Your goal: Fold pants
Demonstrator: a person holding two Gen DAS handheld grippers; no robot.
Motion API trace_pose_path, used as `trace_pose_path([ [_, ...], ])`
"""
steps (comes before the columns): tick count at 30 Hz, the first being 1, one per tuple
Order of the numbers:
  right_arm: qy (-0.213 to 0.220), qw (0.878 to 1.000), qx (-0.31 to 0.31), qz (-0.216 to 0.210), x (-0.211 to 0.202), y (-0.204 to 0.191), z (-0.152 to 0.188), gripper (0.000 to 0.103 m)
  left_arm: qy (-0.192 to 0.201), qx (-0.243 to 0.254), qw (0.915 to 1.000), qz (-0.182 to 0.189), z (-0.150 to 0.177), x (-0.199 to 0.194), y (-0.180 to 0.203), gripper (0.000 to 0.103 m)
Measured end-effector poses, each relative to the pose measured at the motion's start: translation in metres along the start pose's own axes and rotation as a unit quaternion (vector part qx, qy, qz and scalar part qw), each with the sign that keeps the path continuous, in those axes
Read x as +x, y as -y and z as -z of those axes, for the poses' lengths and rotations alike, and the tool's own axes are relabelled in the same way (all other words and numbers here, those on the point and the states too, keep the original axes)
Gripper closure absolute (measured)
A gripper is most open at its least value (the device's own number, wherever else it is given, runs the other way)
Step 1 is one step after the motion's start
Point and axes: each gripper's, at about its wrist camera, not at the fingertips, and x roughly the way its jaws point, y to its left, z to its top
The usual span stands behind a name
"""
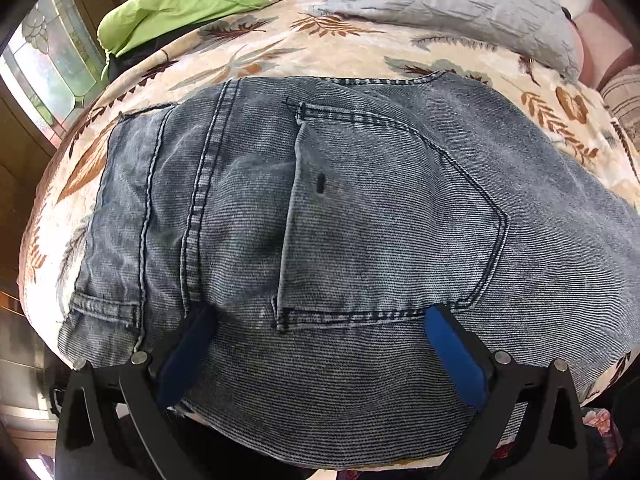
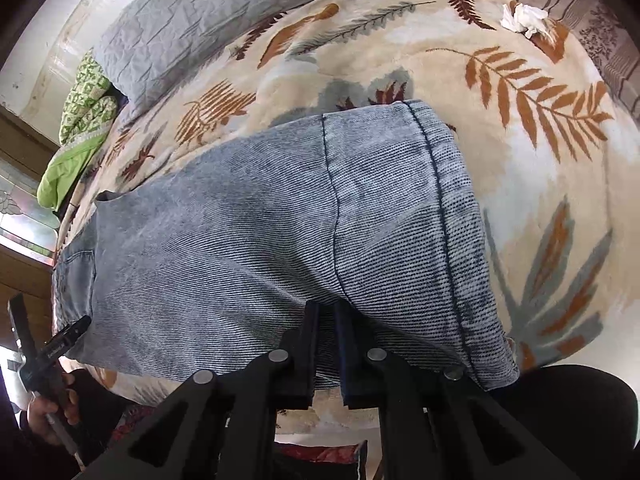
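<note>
Bedroom, daylight through patterned window glass at 9 o'clock in the left view. Leaf-print blanket across the bed as the working surface, plush and soft underneath. Grey quilted pillow at 12 o'clock, green bedding bunched at 11, crumpled tissue out at 1 o'clock in the right view.

Jeans flat on the blanket, apparently folded leg on leg, back pocket up, waistband toward 9 o'clock in the left view, hem toward 1 in the right one. Heavy, stiffish denim by the look of it: likely to hold a crease, unlikely to slip. Best taken through all layers at an edge (thick seams may resist).

Left gripper spread wide over the near edge below the pocket, nothing pinched. Right gripper nearly closed at the leg's near edge by the hem; hold on cloth likely, though not certain.
</note>
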Motion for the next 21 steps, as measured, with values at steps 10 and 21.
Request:
trace_pose_path([
  [10, 0.007, 1.000, -0.020, 0.016, -0.001, -0.004, 0.003, 0.092, 0.007, 0.014, 0.9999, -0.007, 0.001, -0.007, 0.006, 0.000],
  [21, 0.023, 0.993, -0.116, 0.027, -0.022, -0.077, -0.005, 0.089, 0.052, -0.035, 0.9970, -0.046, -0.008, -0.032, -0.023, 0.000],
])
